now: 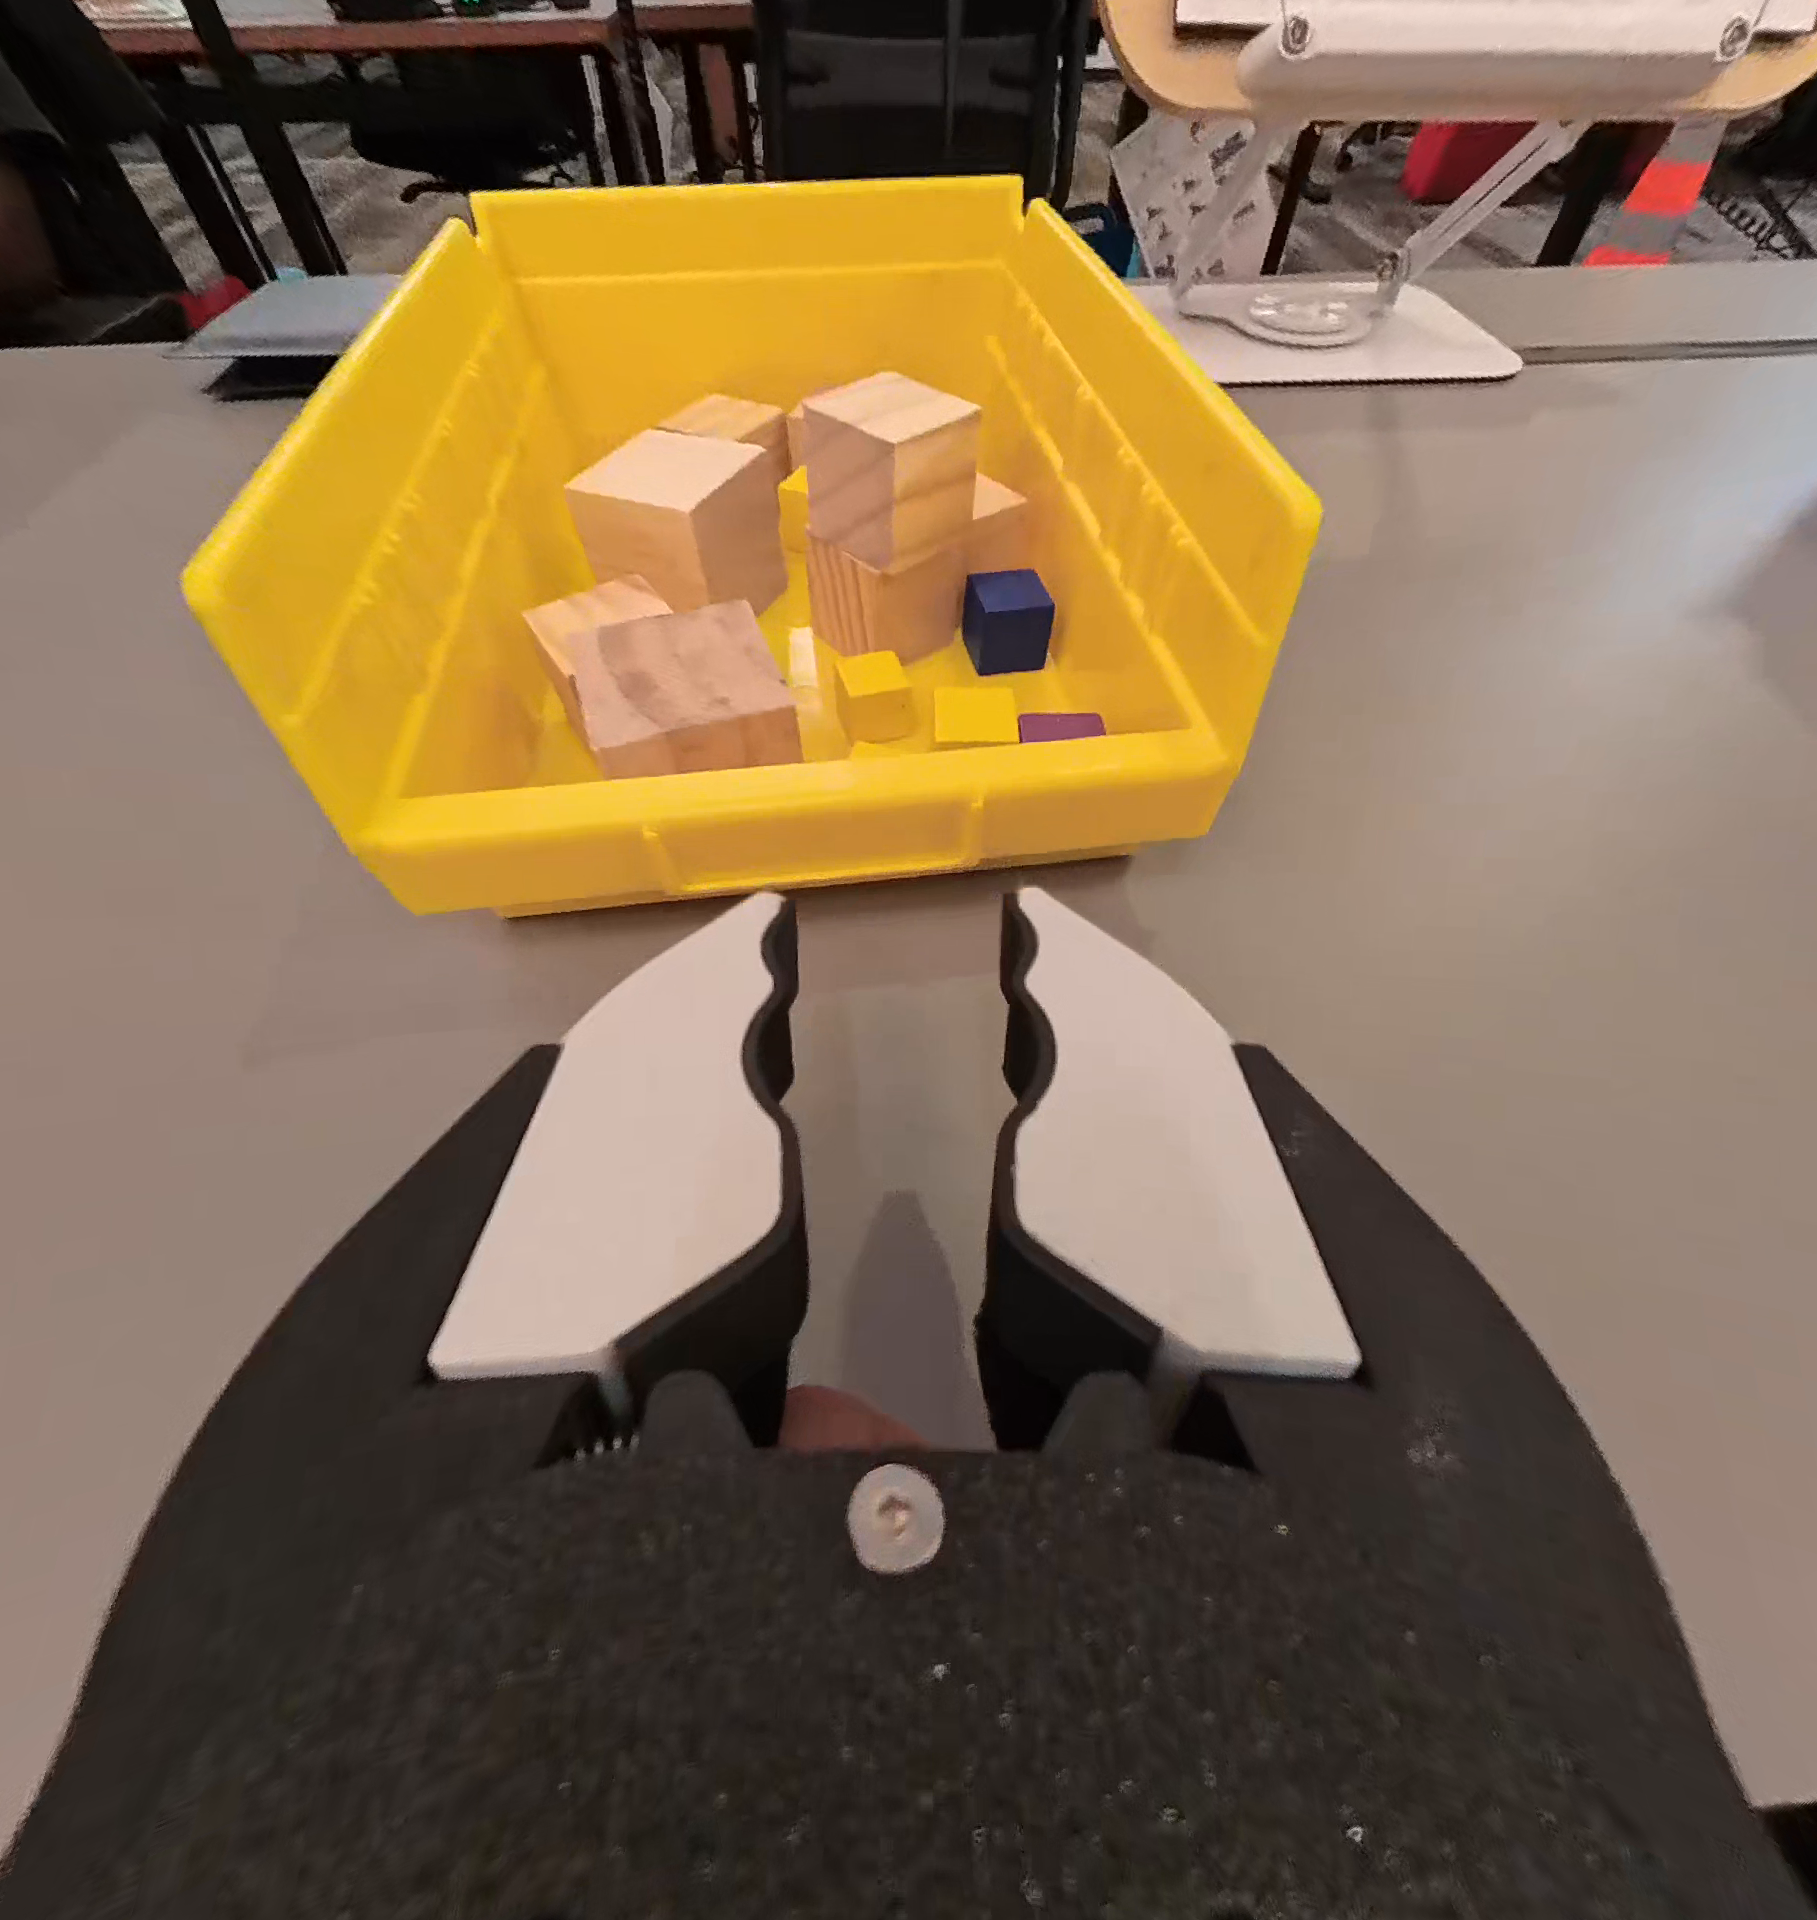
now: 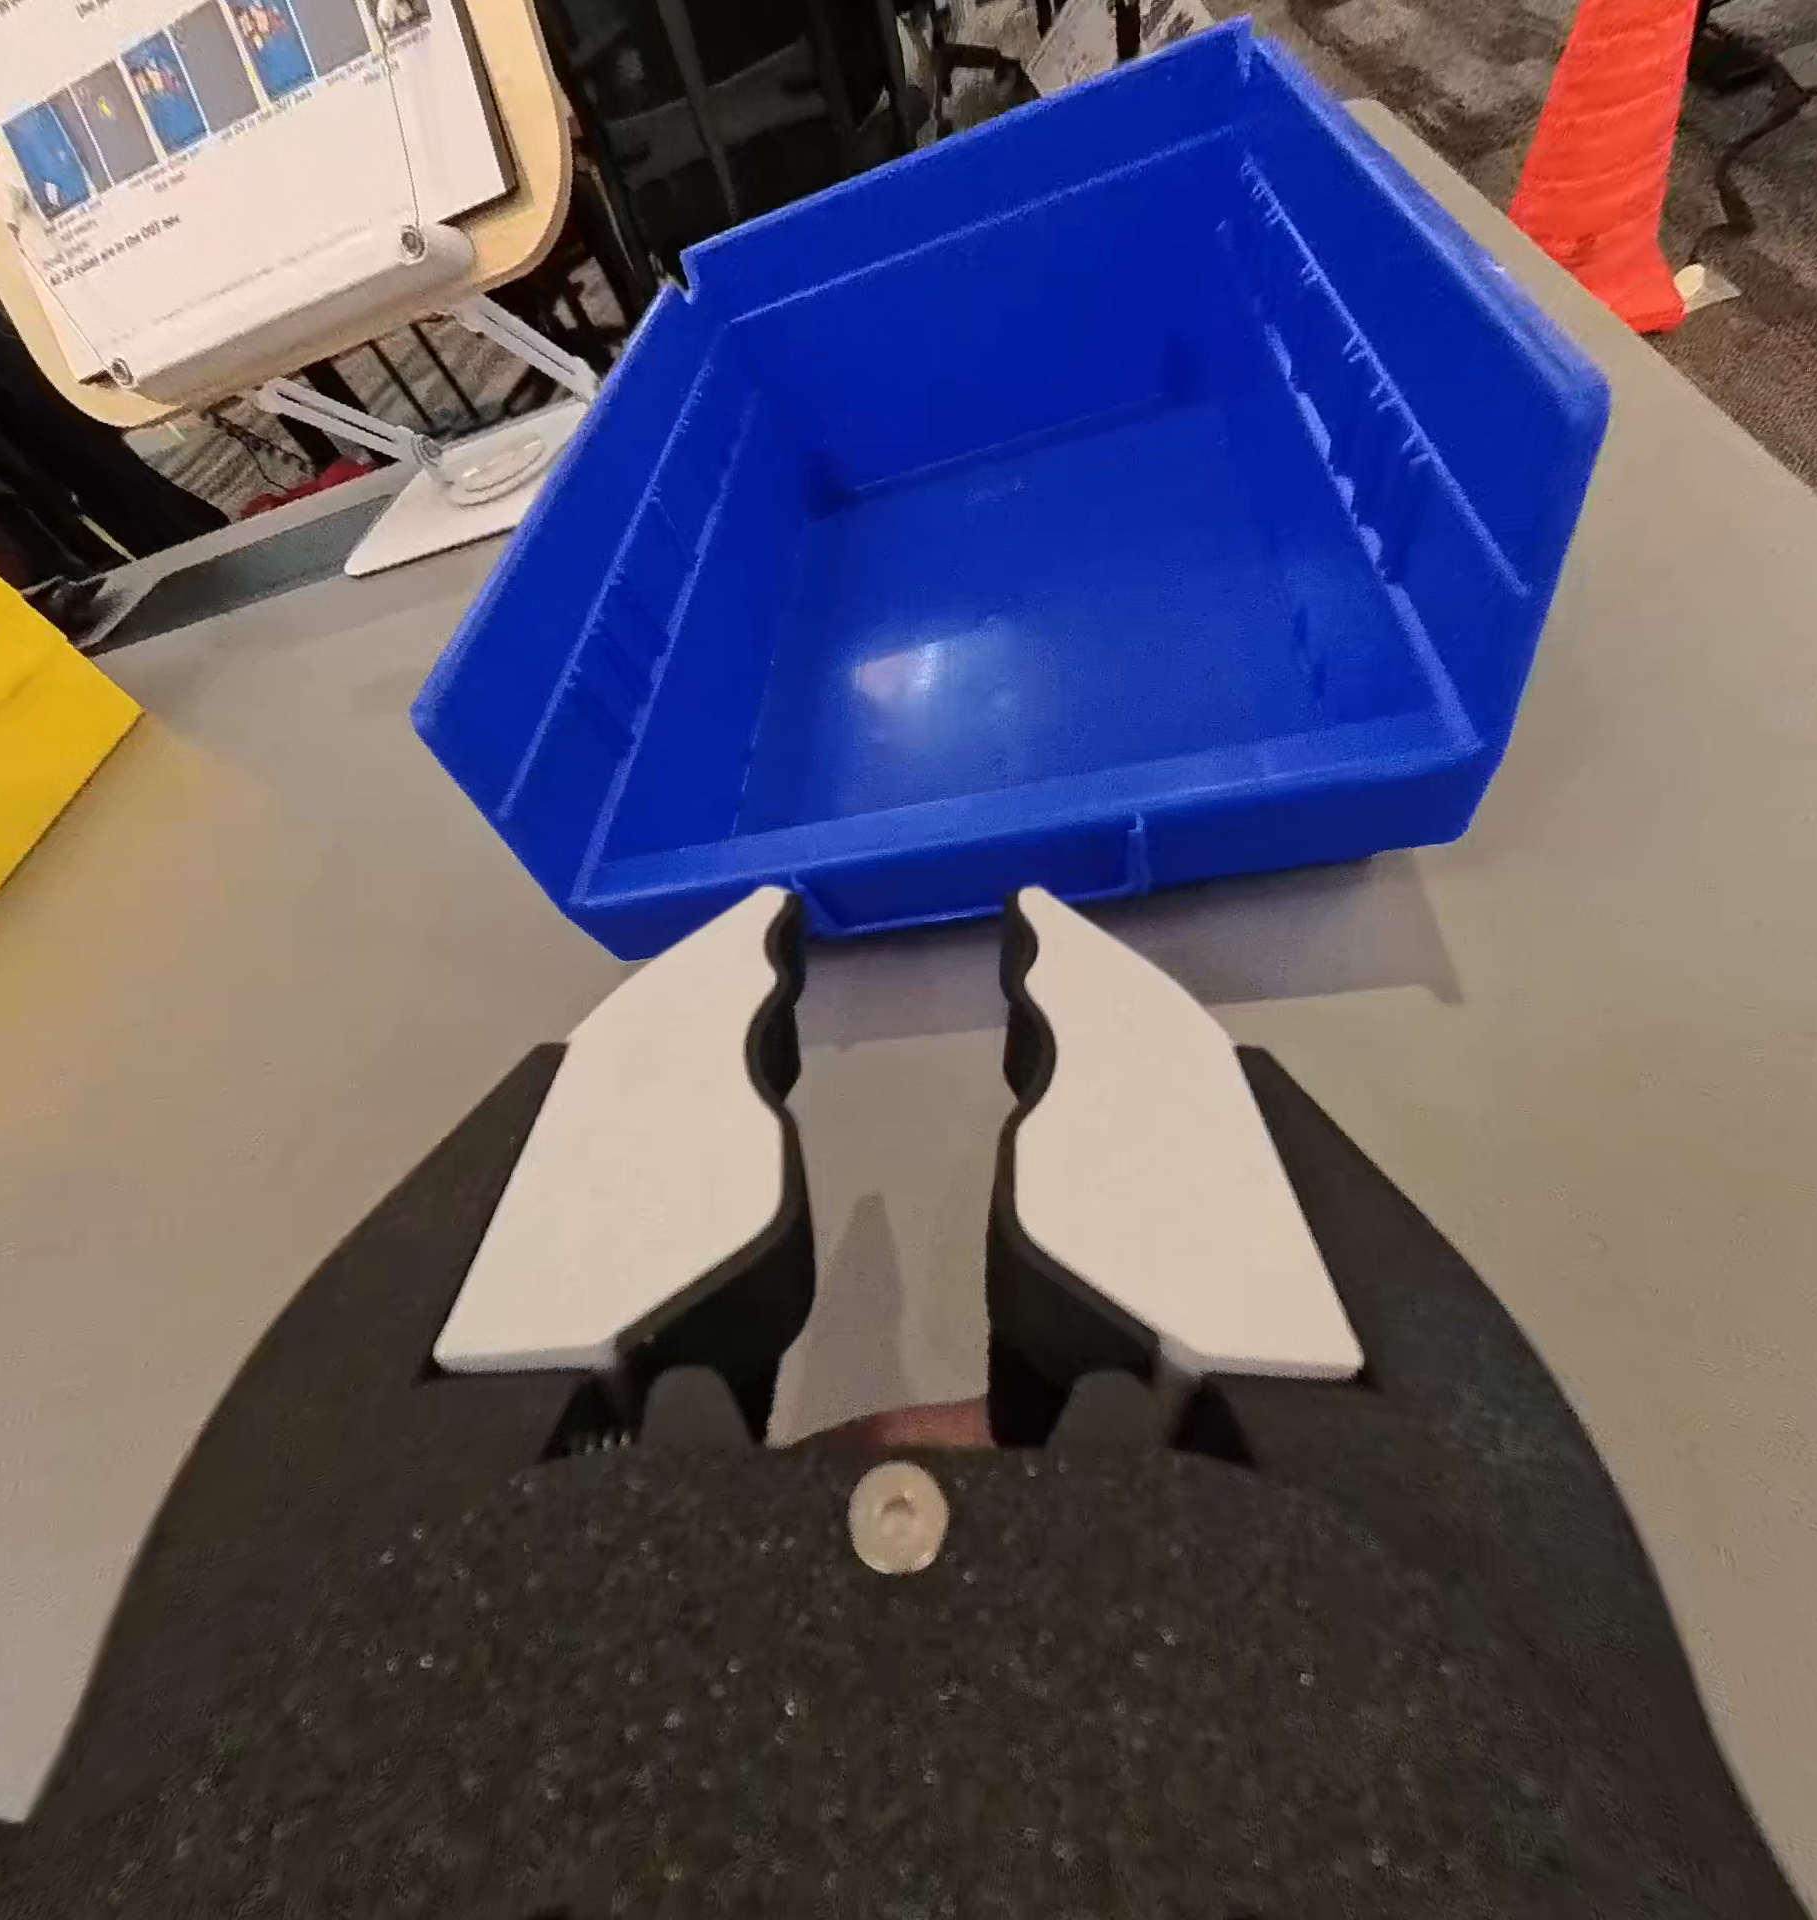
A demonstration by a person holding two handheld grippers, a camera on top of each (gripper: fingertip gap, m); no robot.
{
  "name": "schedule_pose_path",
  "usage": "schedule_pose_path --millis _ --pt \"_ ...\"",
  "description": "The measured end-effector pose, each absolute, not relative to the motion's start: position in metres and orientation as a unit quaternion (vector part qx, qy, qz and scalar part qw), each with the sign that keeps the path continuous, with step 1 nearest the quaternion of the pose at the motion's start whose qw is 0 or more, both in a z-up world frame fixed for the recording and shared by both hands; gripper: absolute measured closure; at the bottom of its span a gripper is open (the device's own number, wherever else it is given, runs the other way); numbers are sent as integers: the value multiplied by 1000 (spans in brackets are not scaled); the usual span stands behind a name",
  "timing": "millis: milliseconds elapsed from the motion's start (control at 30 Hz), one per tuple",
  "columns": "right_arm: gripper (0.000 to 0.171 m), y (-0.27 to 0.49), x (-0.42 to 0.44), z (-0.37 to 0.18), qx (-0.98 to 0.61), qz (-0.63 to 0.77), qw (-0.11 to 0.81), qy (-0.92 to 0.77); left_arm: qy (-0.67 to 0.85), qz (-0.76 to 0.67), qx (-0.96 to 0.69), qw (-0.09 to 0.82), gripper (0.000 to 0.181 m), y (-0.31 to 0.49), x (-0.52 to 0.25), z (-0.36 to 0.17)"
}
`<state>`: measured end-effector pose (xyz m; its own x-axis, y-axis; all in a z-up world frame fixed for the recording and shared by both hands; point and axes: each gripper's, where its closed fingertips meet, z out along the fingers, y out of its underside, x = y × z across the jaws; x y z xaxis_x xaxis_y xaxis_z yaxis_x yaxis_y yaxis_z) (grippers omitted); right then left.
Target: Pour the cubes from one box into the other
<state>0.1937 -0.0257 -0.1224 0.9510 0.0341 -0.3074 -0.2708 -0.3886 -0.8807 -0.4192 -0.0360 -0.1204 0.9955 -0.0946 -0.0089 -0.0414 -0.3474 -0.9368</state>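
Sitting on the grey table [image 1: 1506, 727], the yellow box [image 1: 810, 831] holds a heap of wooden cubes [image 1: 675, 509] plus small blue [image 1: 1008, 621], yellow [image 1: 873, 694] and purple [image 1: 1060, 725] ones, the purple half hidden behind the front rim. Both tools are open and empty: left gripper [image 1: 899, 914] just short of the yellow box, right gripper [image 2: 902, 914] just short of the empty blue box [image 2: 1091, 623]. Behind, a printed sheet [image 2: 239, 156] on a stand is cut off; its writing is blurred.
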Motion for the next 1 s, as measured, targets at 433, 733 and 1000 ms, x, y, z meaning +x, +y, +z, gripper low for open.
schedule_pose_path --millis 433,733,1000 --pt "137 -27 186 -121 -821 135 552 62 45 9 -820 570 146 -37 -433 -124" --pt "137 -28 181 -124 -824 140 545 59 23 -20 -815 579 141 -38 -431 -115" --pt "137 -24 168 -116 -813 155 559 40 55 -152 -785 598 101 -18 -425 -30"
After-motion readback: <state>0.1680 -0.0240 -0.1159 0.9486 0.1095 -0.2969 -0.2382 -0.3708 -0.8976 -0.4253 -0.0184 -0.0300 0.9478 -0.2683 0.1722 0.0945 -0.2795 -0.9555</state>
